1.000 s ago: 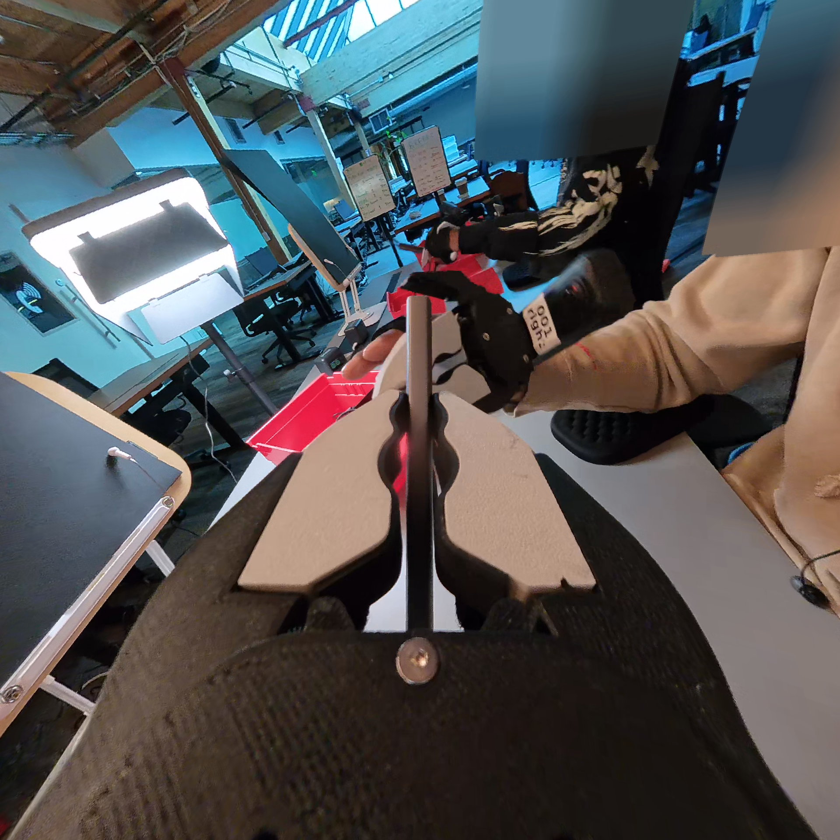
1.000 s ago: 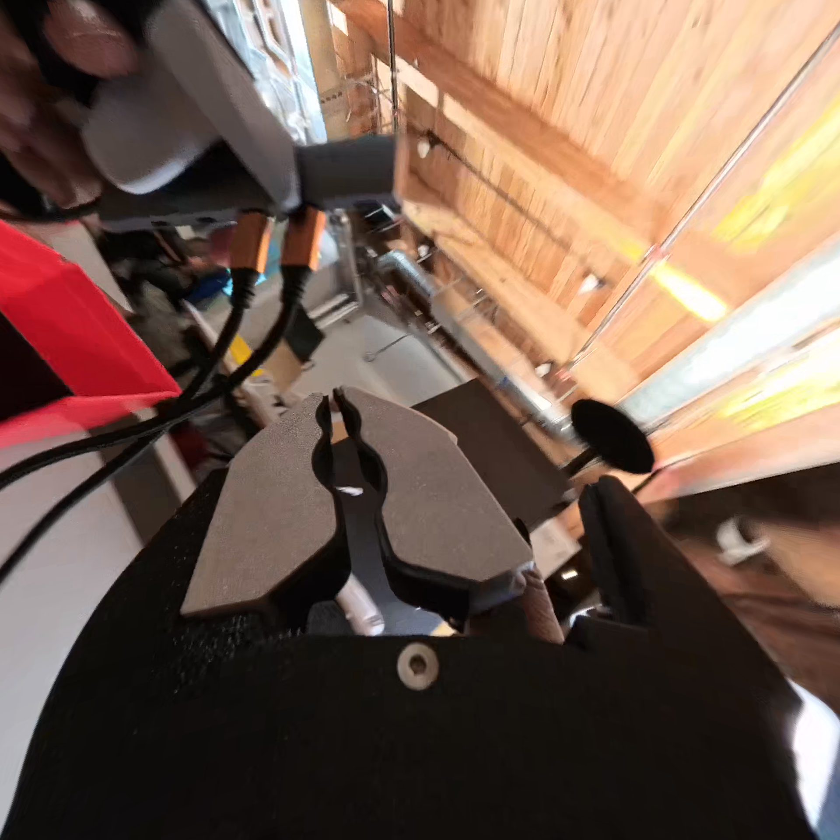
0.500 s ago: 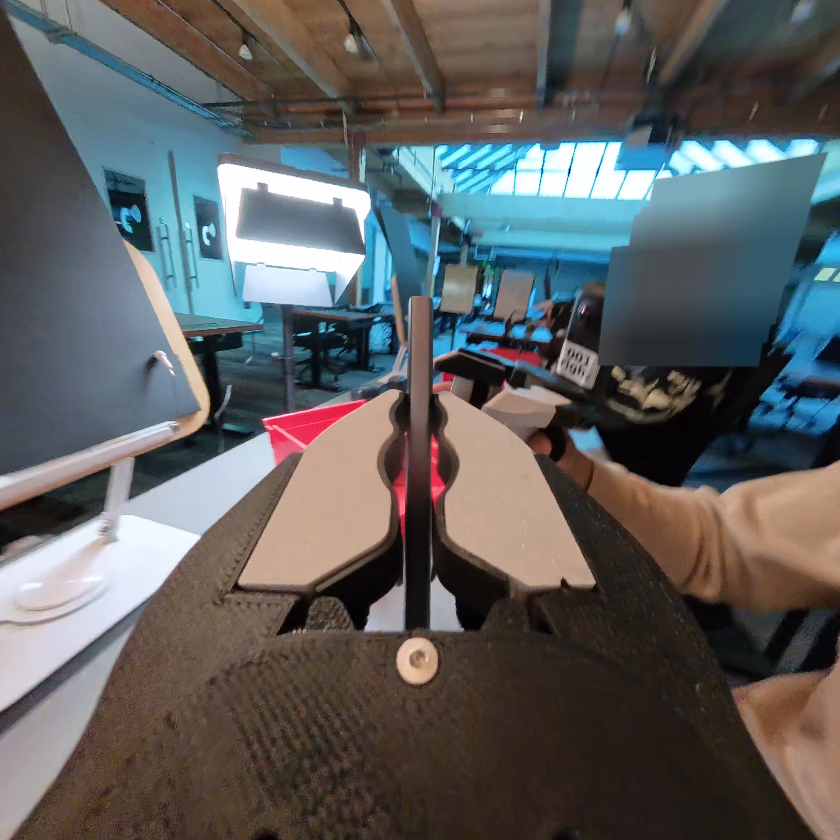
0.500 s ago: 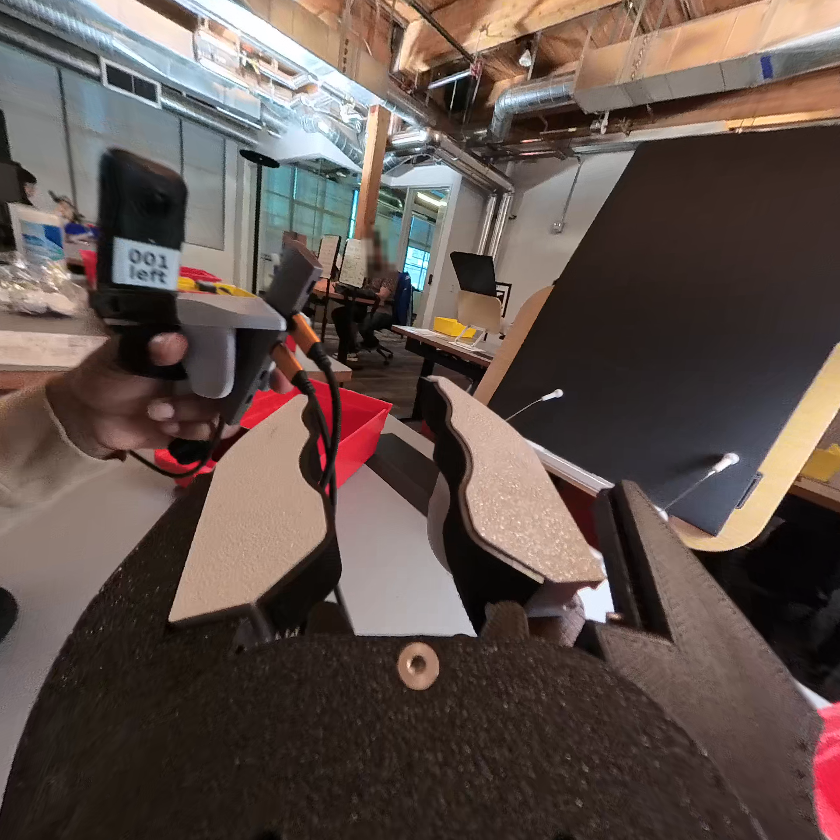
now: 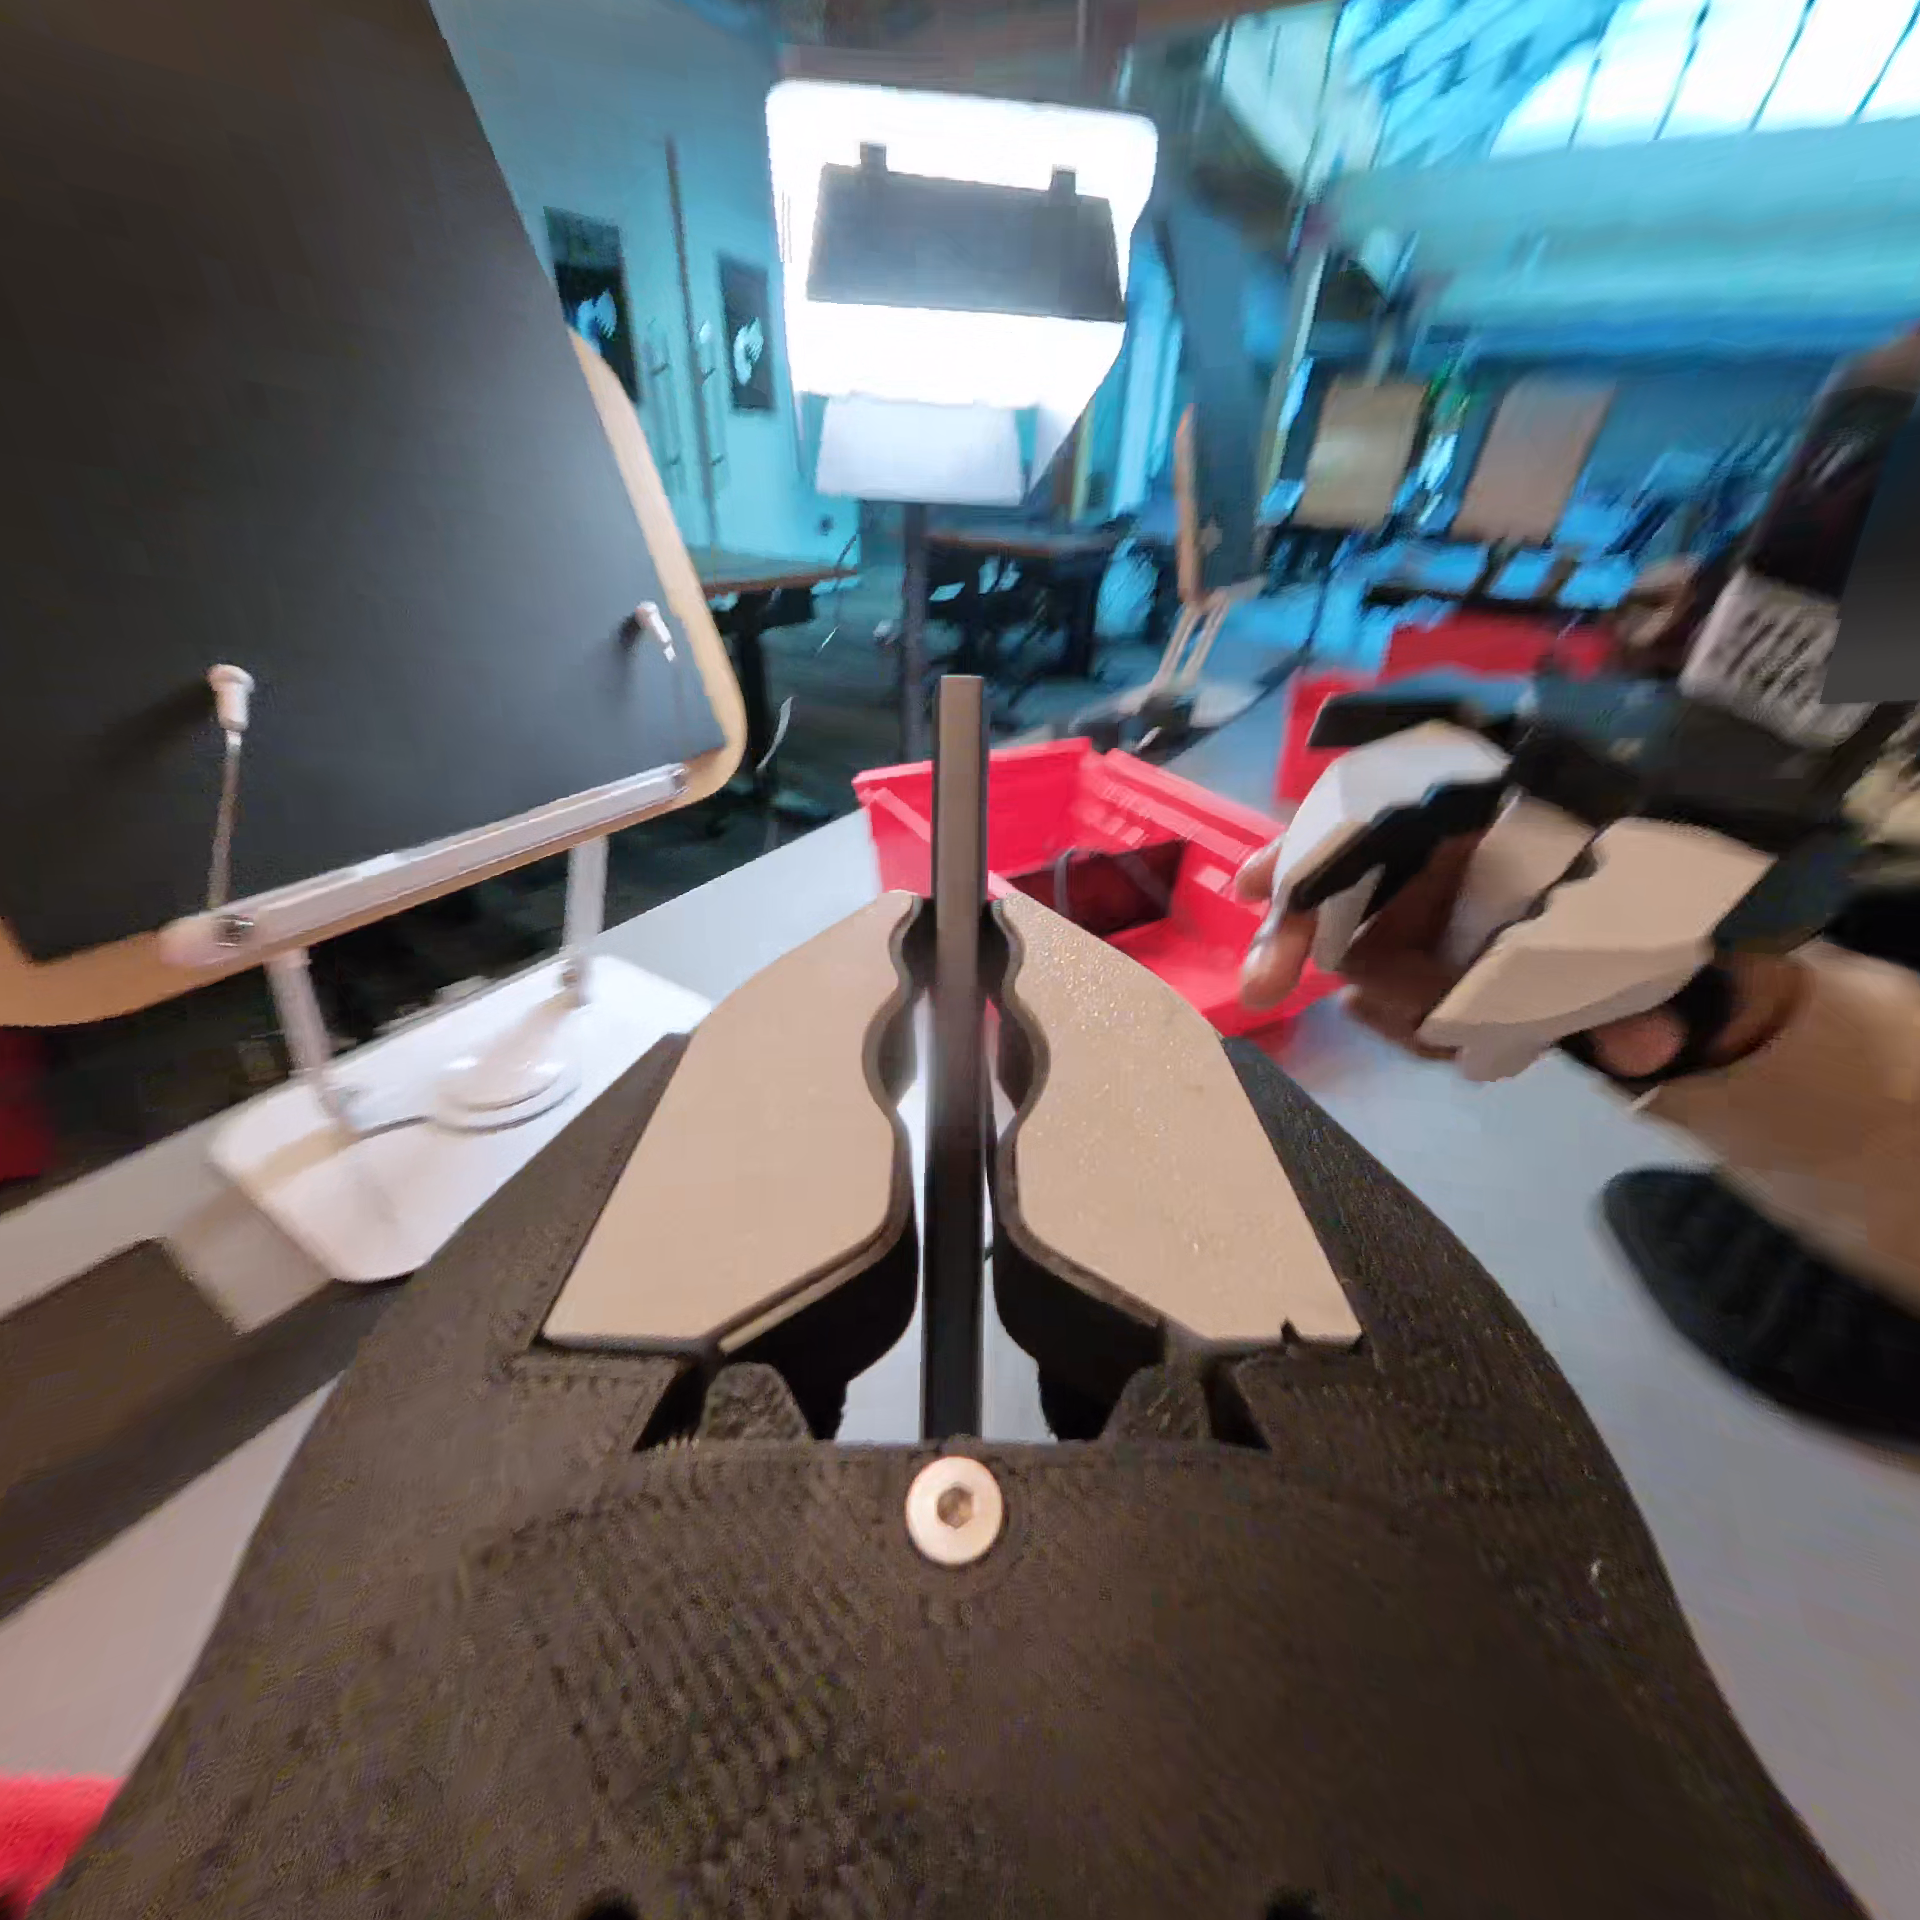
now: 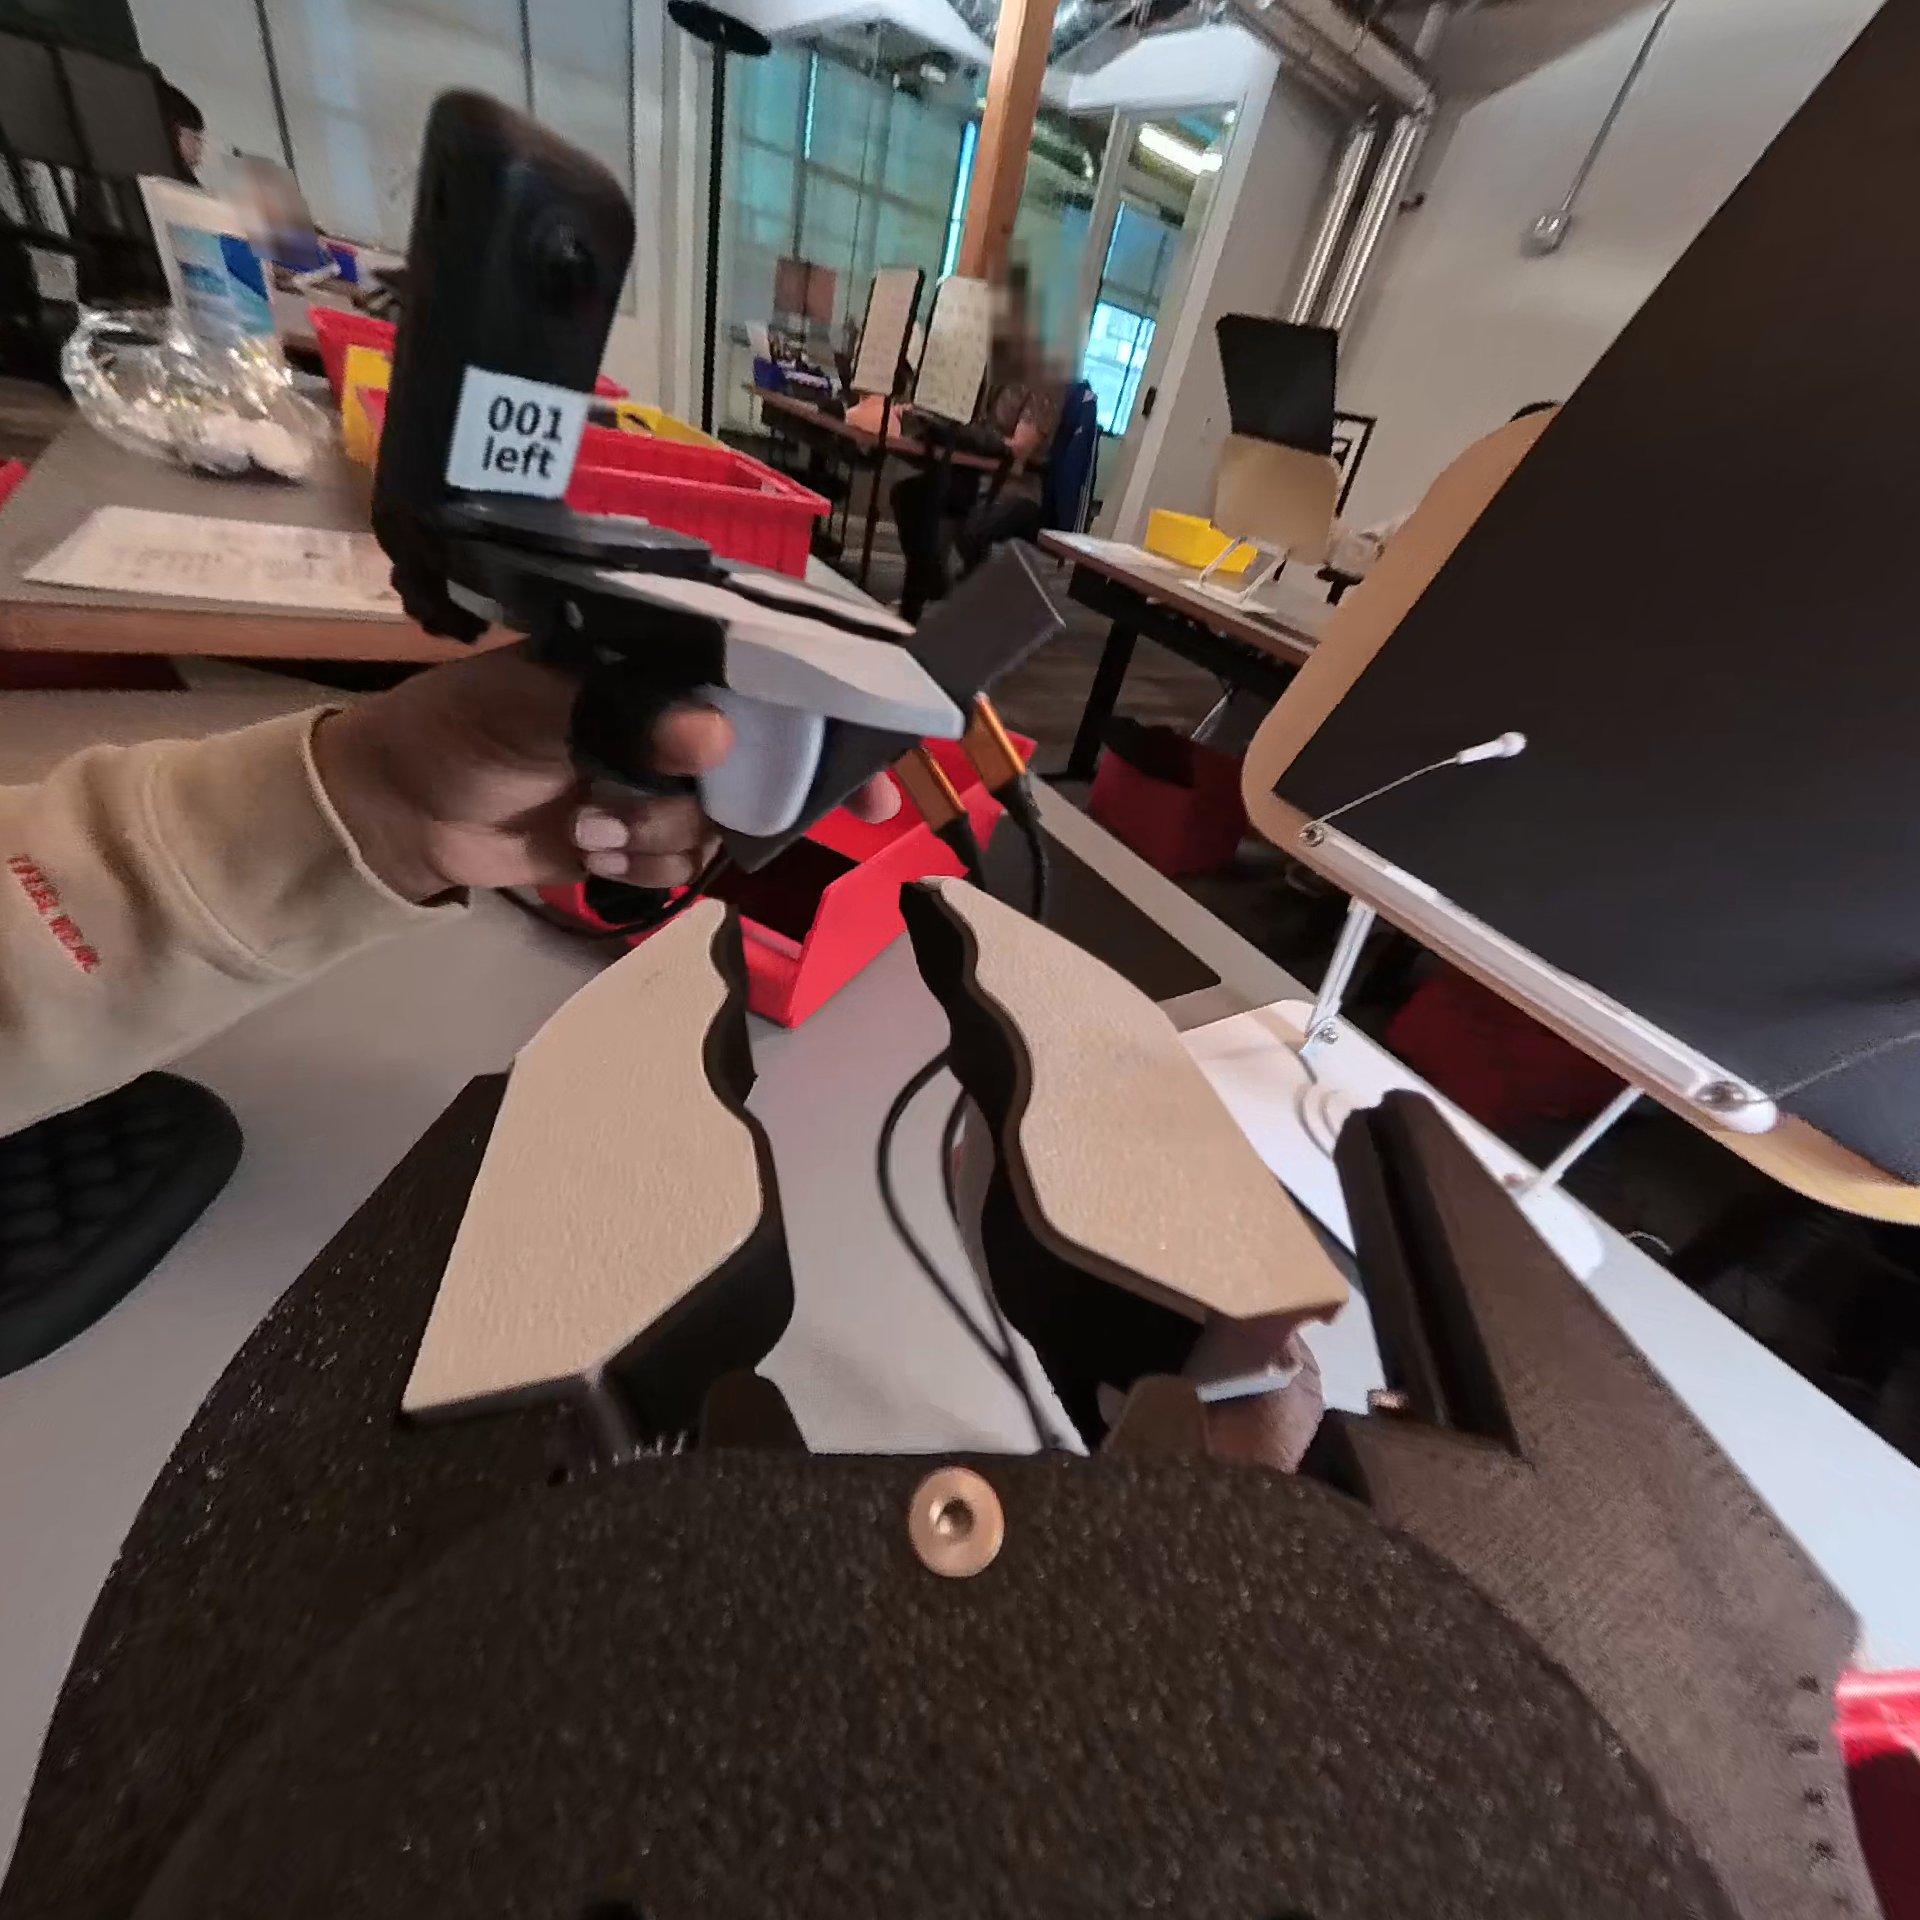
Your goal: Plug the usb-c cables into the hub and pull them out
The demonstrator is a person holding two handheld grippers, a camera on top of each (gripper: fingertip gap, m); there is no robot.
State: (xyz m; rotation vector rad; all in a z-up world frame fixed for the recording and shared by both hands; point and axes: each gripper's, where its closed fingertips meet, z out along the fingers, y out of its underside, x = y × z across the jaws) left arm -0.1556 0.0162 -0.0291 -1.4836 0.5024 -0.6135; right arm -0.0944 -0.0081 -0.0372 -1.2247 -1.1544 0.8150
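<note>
The left gripper [image 5: 954, 914] is clamped on the thin dark hub [image 5: 956, 831], held up over the tabletop [image 6: 343, 1060]. Two cables [image 6: 961, 764] hang from it. The right gripper [image 6: 831, 914] is apart, with nothing in it.

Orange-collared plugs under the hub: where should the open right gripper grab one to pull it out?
Grip an orange plug on its rigid collar, not the black cable below. The hub, clamped edge-on in the left gripper, has both plugs hanging from its lower edge, so the right gripper should come from below.
</note>
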